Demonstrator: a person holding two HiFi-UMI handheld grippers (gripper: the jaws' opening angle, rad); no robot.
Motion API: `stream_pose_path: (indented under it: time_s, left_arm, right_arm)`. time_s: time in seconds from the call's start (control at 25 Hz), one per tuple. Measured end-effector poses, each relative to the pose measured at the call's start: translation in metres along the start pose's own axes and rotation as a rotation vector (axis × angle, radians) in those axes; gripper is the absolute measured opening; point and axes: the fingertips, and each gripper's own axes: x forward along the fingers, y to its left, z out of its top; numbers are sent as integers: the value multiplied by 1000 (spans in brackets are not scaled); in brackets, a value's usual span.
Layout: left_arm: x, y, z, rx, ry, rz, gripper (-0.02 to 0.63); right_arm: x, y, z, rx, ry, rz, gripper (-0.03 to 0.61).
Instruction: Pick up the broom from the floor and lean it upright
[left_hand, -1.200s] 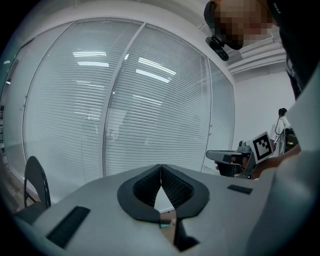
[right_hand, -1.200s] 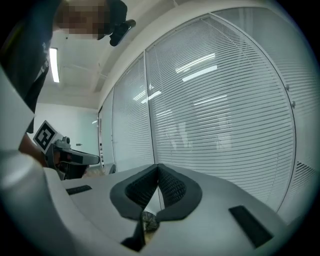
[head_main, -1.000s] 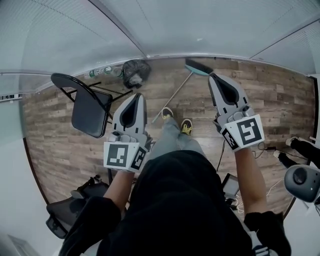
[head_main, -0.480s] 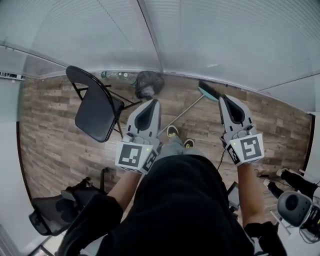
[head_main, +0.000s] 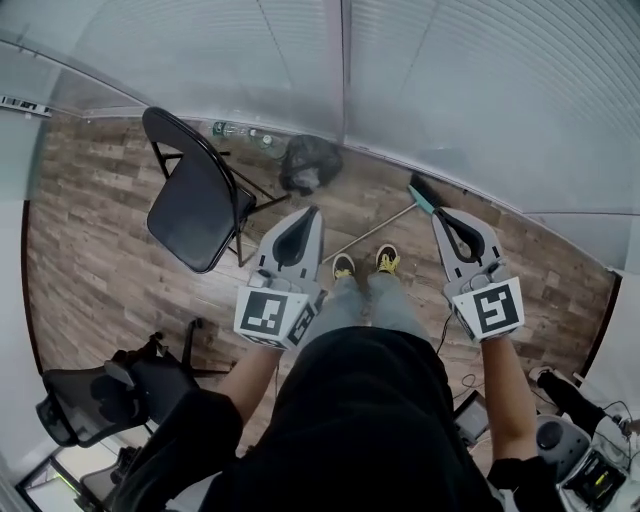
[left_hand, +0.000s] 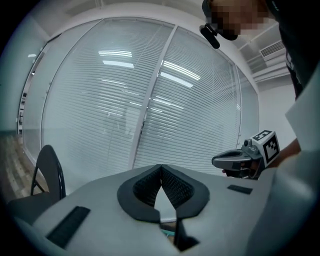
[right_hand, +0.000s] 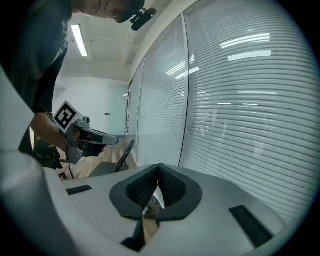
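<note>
The broom (head_main: 421, 192) lies on the wood floor by the glass wall, its teal head at the right and its thin handle (head_main: 383, 225) running down-left towards the person's yellow shoes (head_main: 386, 259). My left gripper (head_main: 312, 211) hangs shut and empty over the floor, left of the handle. The right gripper (head_main: 439, 212) is also shut and empty, its tip just below the broom head in the head view and apart from it. In the left gripper view the left gripper (left_hand: 161, 167) faces the blinds with the right gripper (left_hand: 216, 161) beside it. The right gripper (right_hand: 159, 166) in its own view shows pads together.
A black folding chair (head_main: 195, 200) stands at the left, a black bag (head_main: 308, 165) and bottles (head_main: 240, 131) sit against the blind-covered glass wall (head_main: 450, 90). A dark office chair (head_main: 85, 400) is at the lower left, cables and gear (head_main: 470, 415) at the lower right.
The person has stepped closer to the wall; both grippers moved forward with them. The broom, chair and bag now sit nearer in the head view. Both jaws stayed shut.
</note>
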Motion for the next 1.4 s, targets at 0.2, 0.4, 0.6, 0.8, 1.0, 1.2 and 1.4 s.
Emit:
stream_pose_path:
  time_s: [0.2, 0.4, 0.6, 0.8, 1.0, 1.2, 1.4]
  left_arm:
    - [9, 20, -22, -30, 34, 74, 20]
    - [15, 29, -48, -76, 72, 153, 20]
    - [29, 33, -83, -93, 112, 203, 20]
    - [33, 49, -110, -120, 126, 281, 20]
    - [32, 74, -134, -172, 123, 350, 20]
    - [31, 105, -188, -176, 161, 392, 20]
    - [40, 134, -256, -208, 206, 426, 20]
  right_arm:
    - [43, 2, -20, -13, 65, 112, 17]
    - [78, 11, -64, -27, 169, 283, 17]
    - [106, 20, -120, -40, 244, 418, 18]
    - [130, 49, -168, -40, 312, 566, 18]
    - [154, 80, -209, -107, 365, 650, 18]
    - [178, 117, -276, -140, 460, 734, 31]
    - [205, 142, -350, -188, 525, 798, 104]
